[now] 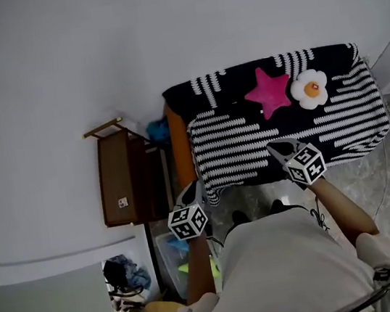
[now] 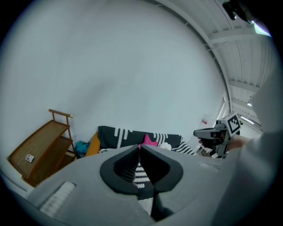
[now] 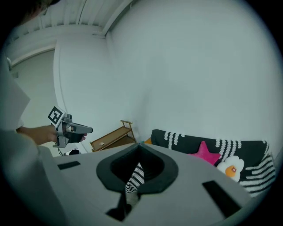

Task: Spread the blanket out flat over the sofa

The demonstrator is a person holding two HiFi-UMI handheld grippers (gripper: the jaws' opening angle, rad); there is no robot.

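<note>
looking down in the head view, the striped blanket (image 1: pixel 287 137) covers the sofa (image 1: pixel 180 143), long axis running left to right. its near edge meets the left gripper (image 1: pixel 194 188) and right gripper (image 1: pixel 276 149). a label (image 1: pixel 122 202) on the wooden rack (image 1: pixel 121 174) is too small to read. in the left gripper view, the jaws are closed on blanket fabric (image 2: pixel 139 173) hanging under the tips. in the right gripper view, the jaws likewise pinch a striped fold (image 3: pixel 135 178).
</note>
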